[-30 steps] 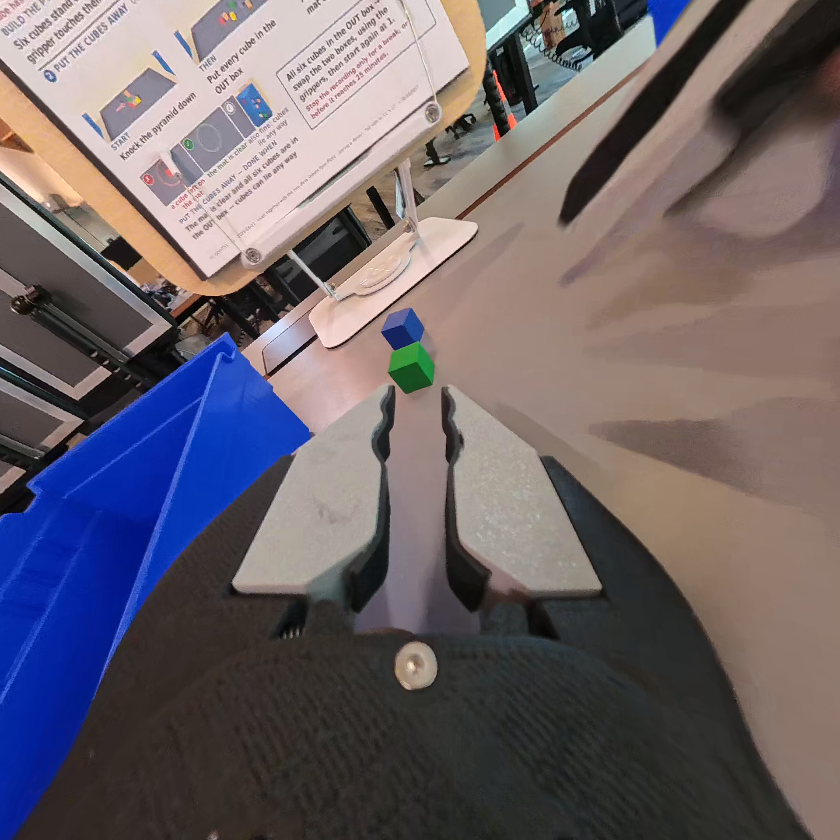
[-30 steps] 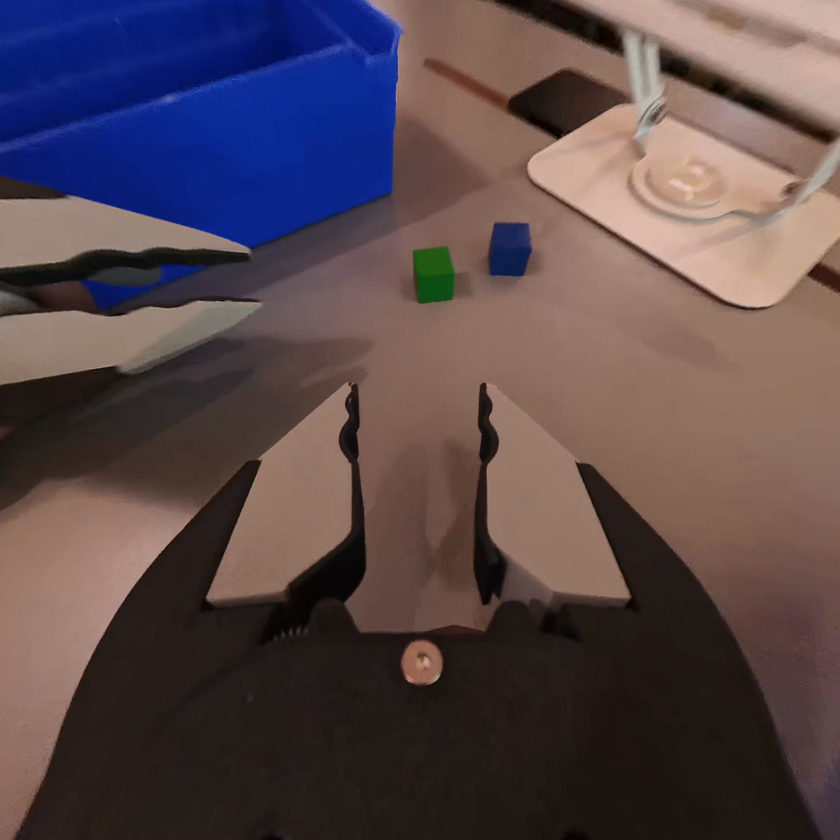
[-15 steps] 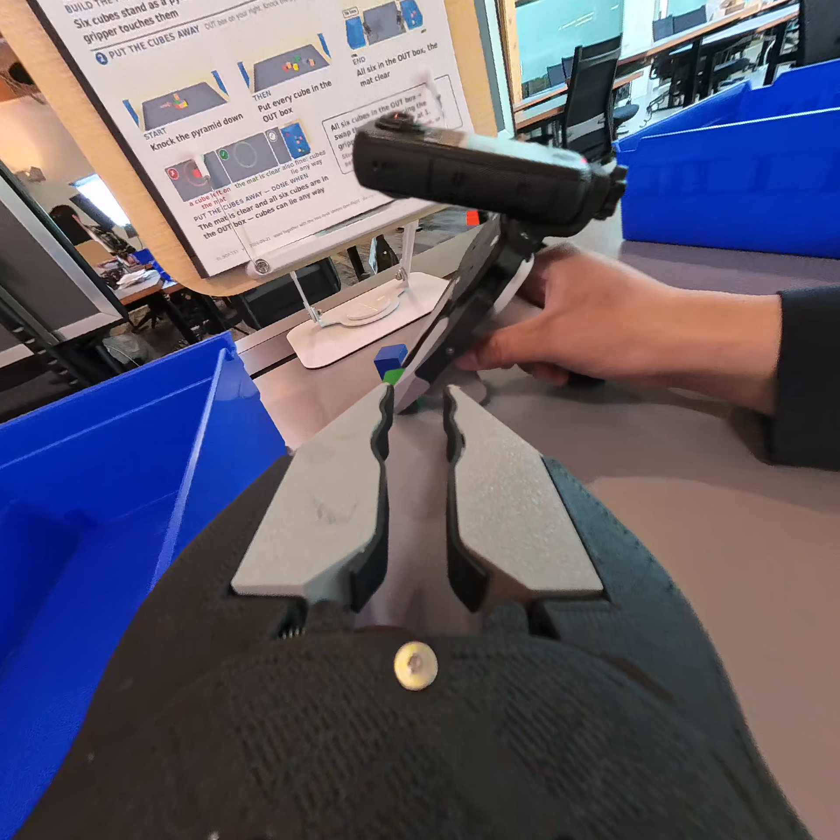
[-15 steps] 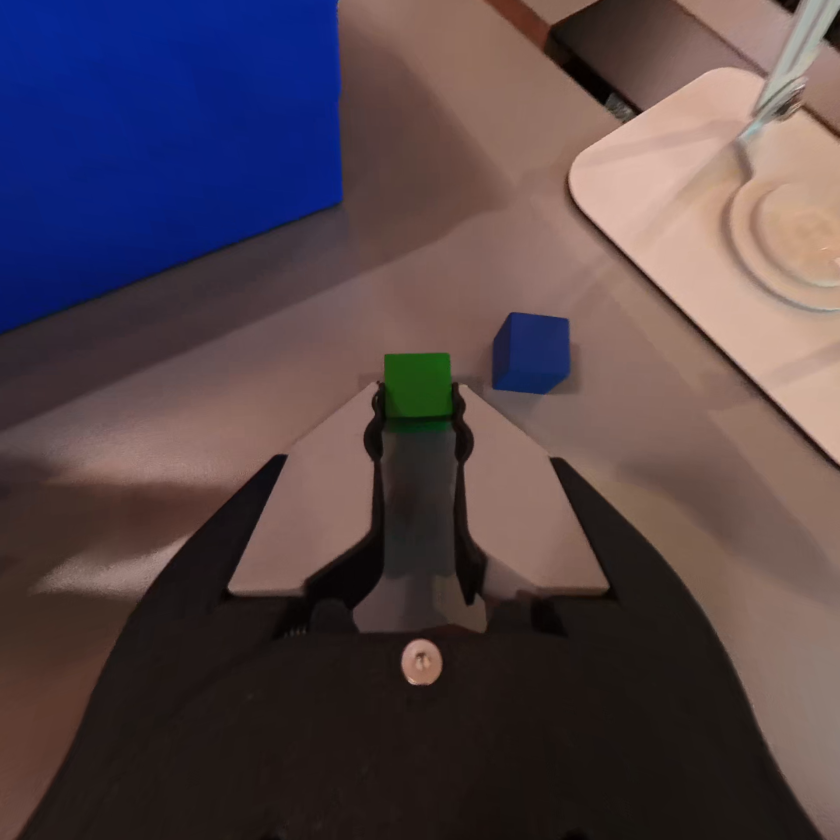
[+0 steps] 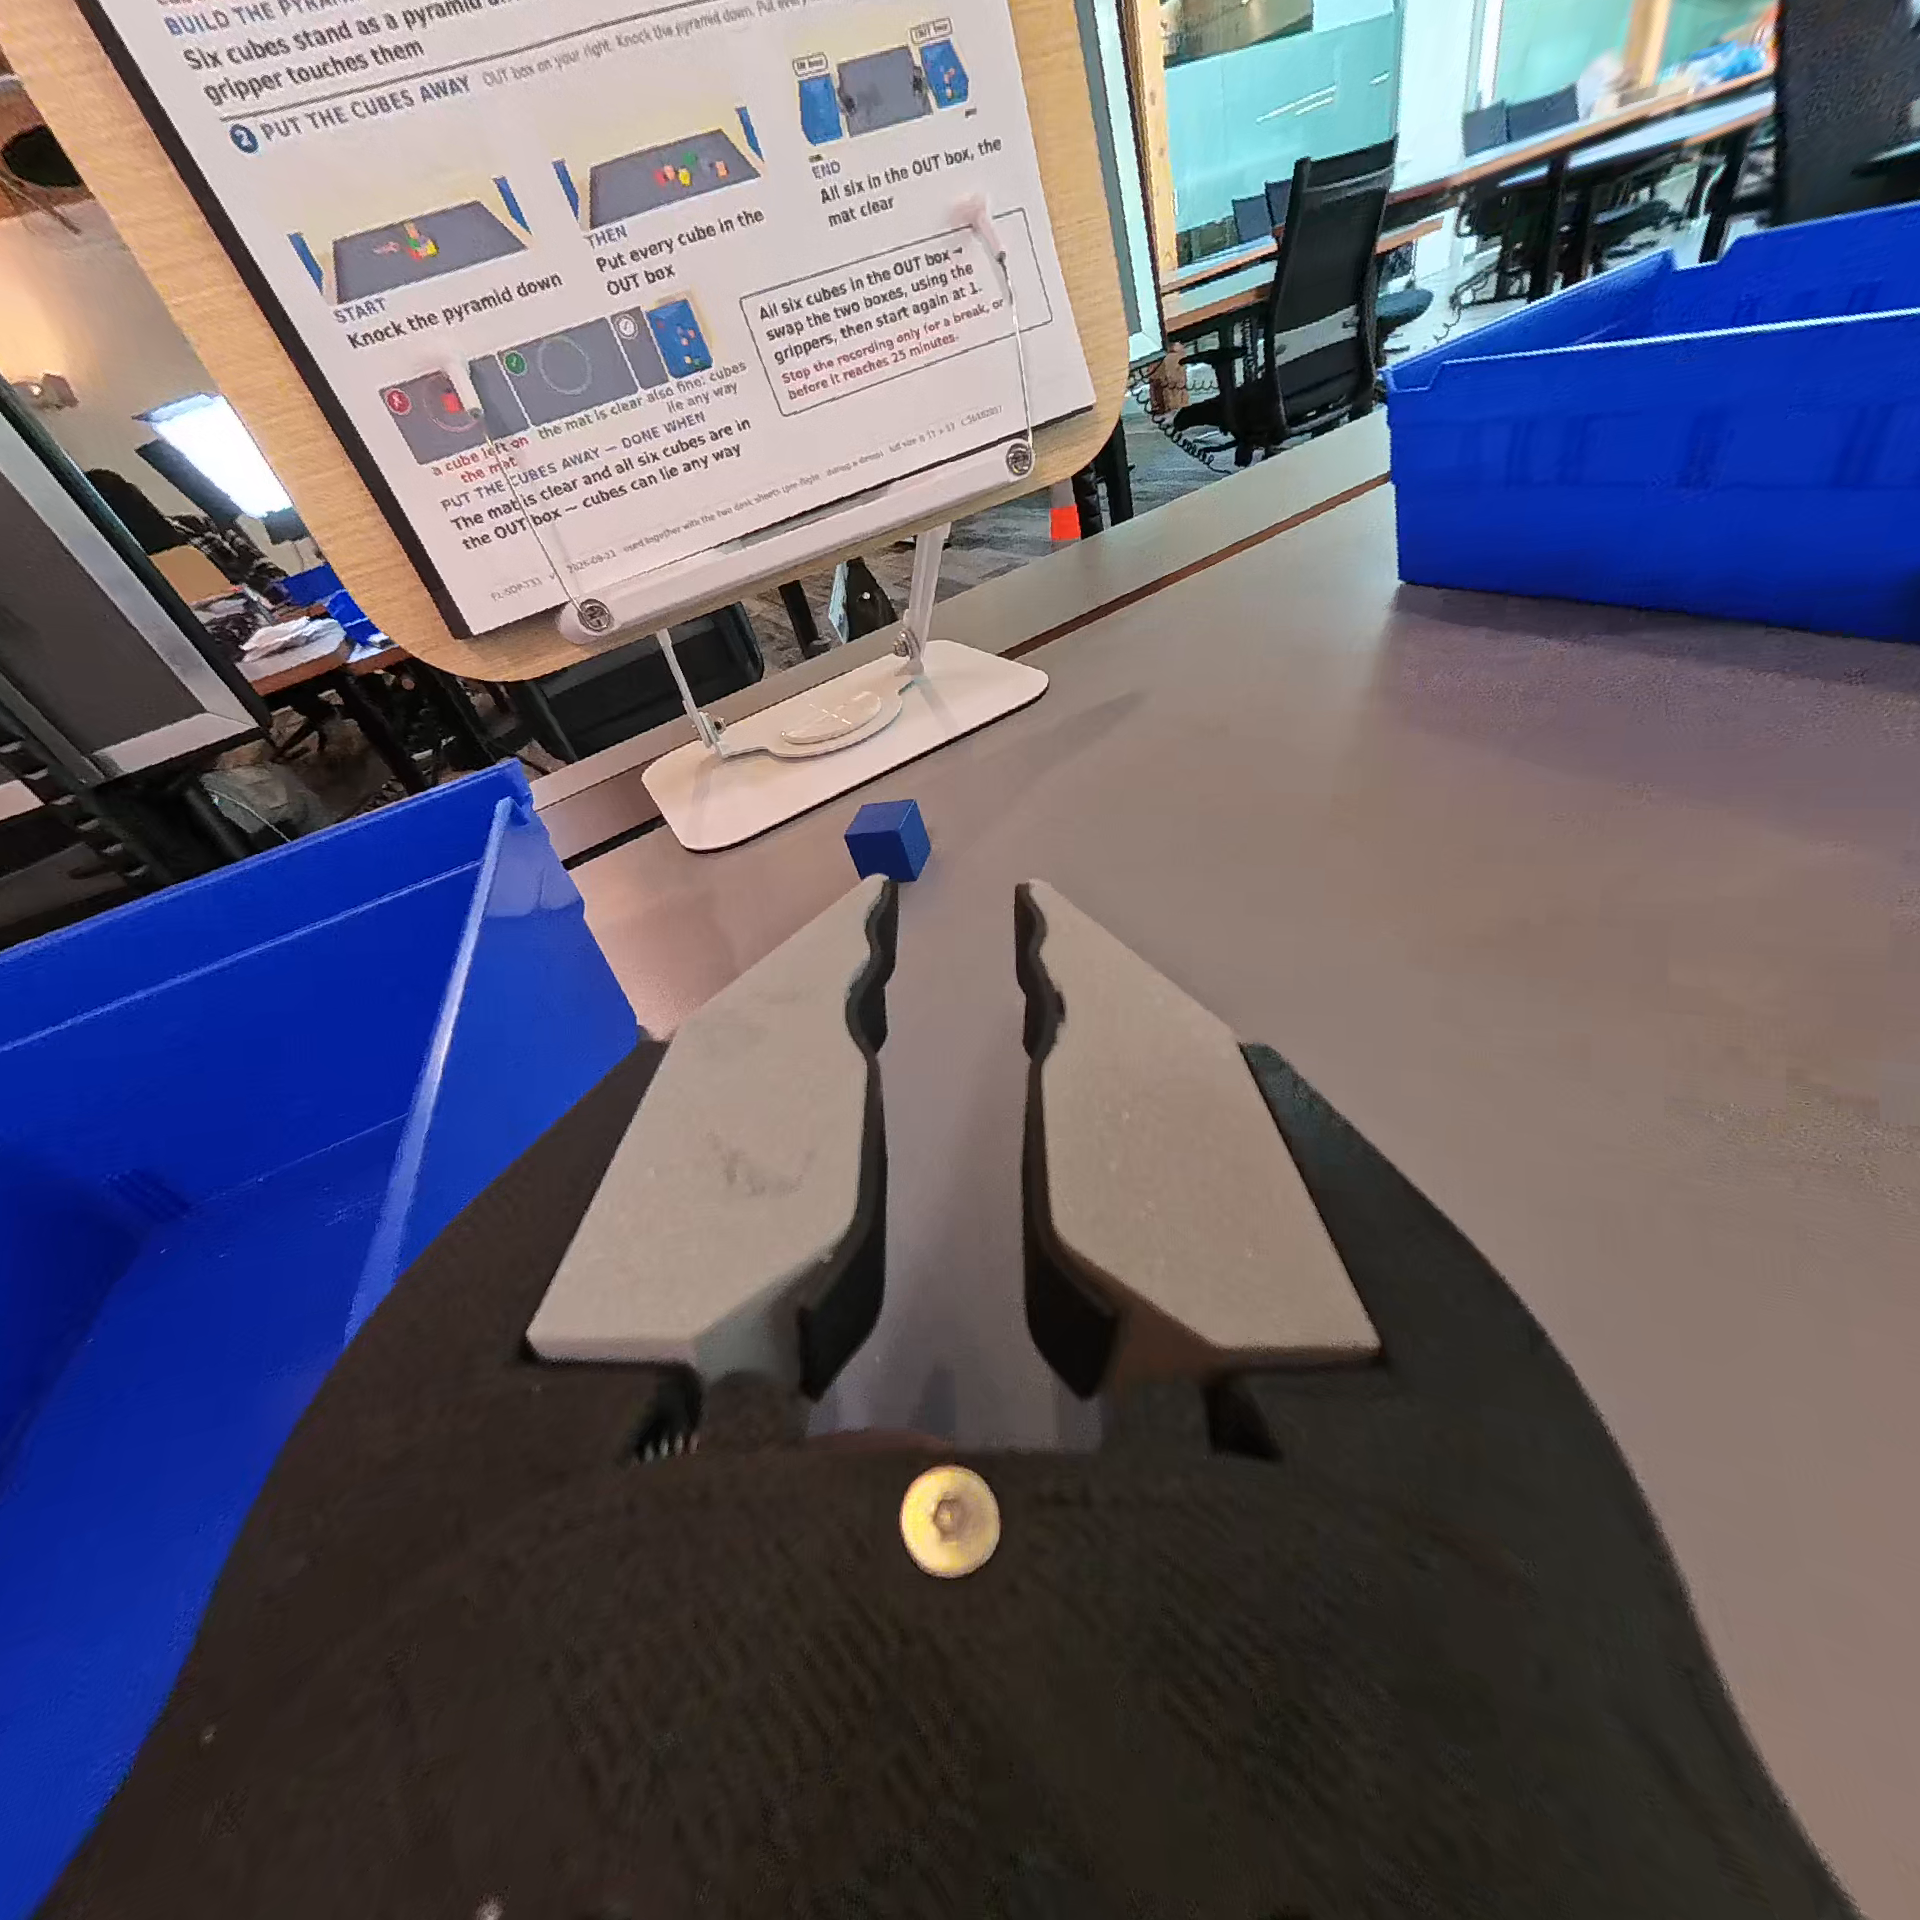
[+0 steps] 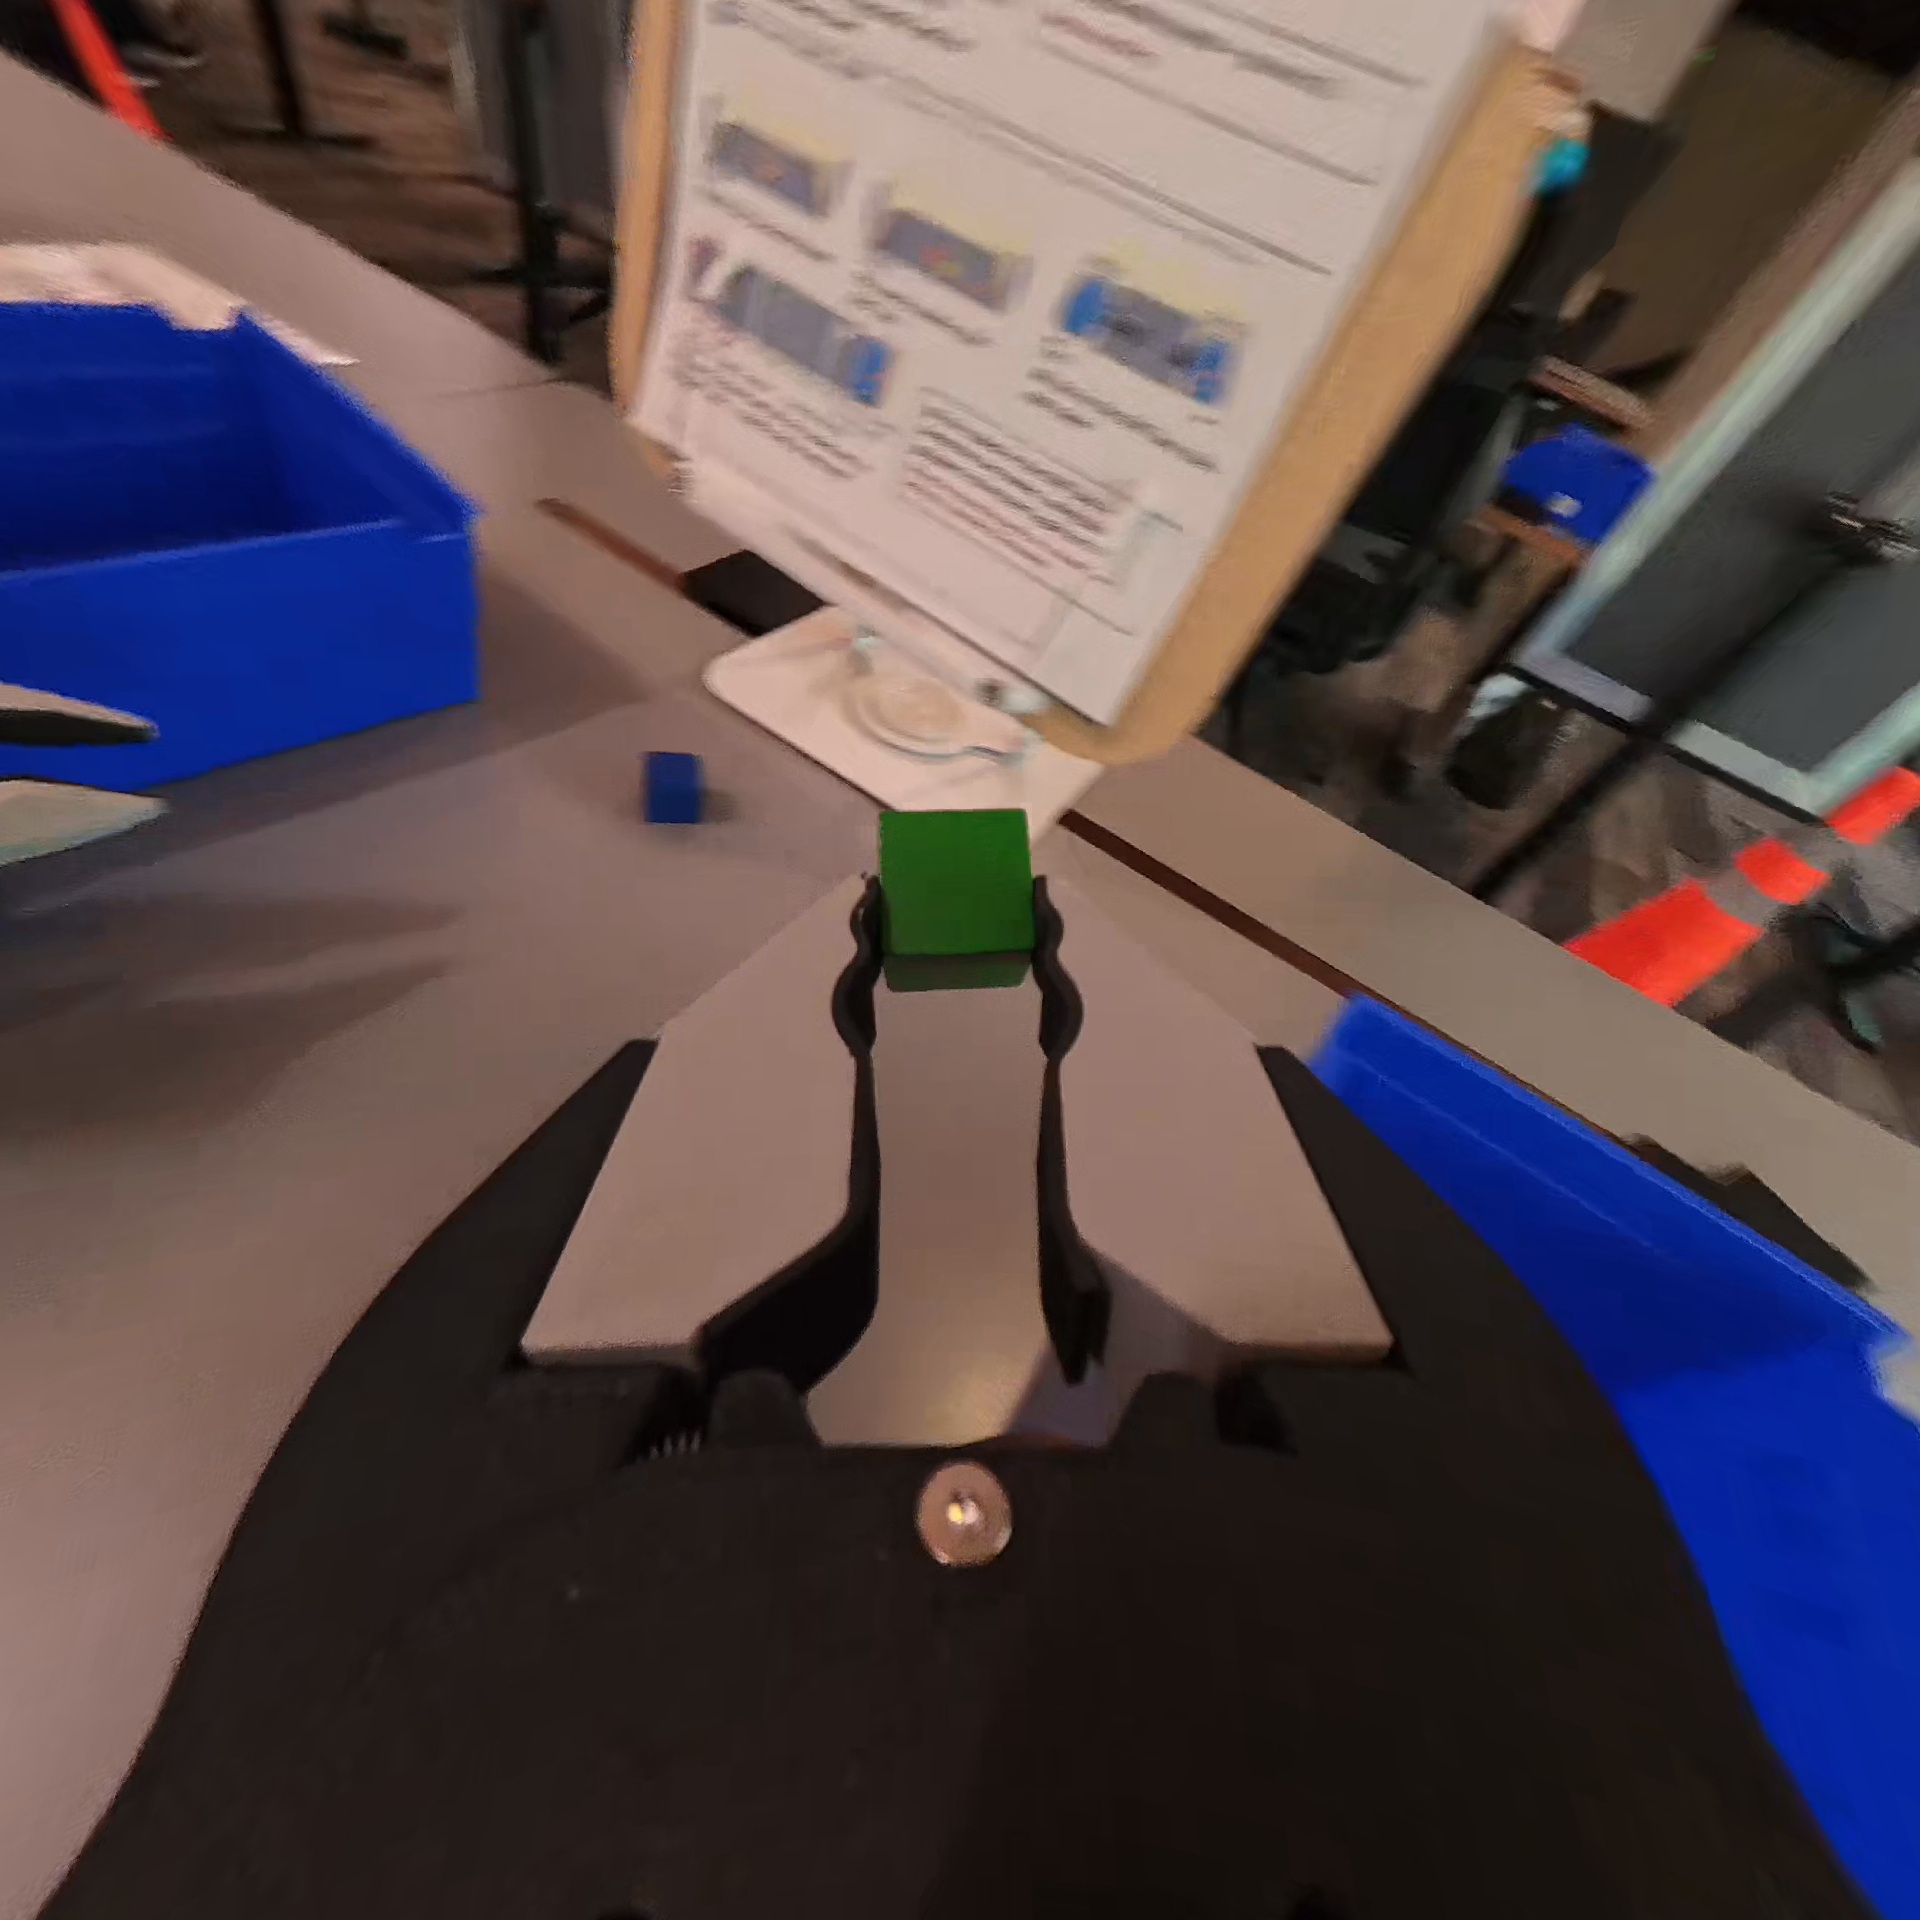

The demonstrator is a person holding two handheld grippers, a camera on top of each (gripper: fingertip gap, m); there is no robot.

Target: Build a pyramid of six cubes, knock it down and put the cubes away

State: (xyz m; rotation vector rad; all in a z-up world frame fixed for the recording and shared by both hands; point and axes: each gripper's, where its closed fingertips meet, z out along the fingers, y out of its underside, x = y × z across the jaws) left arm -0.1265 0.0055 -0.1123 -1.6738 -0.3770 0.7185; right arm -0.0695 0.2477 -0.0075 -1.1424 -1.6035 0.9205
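My right gripper (image 6: pixel 954 902) is shut on a green cube (image 6: pixel 954 883) and holds it above the grey mat (image 6: pixel 364 987), near the rim of a blue box (image 6: pixel 1621 1247) at the lower right. A blue cube (image 5: pixel 886 840) sits alone on the mat in front of the white stand base; it also shows in the right wrist view (image 6: pixel 672 787). My left gripper (image 5: pixel 948 904) is open and empty, its tips just short of the blue cube. The left gripper's tips show at the left edge of the right wrist view (image 6: pixel 78 769).
A blue box (image 5: pixel 260 1091) stands close on the left of my left gripper, another blue box (image 5: pixel 1662 457) at the far right. An instruction sheet on a white stand (image 5: pixel 831 727) stands at the mat's far edge. Office chairs and desks lie beyond. The grippers' ends are close to 25 cm from one another.
My right gripper closed on the green cube, lifted it off the mat and swung right toward the blue box. The blue cube stayed. The left gripper barely moved.
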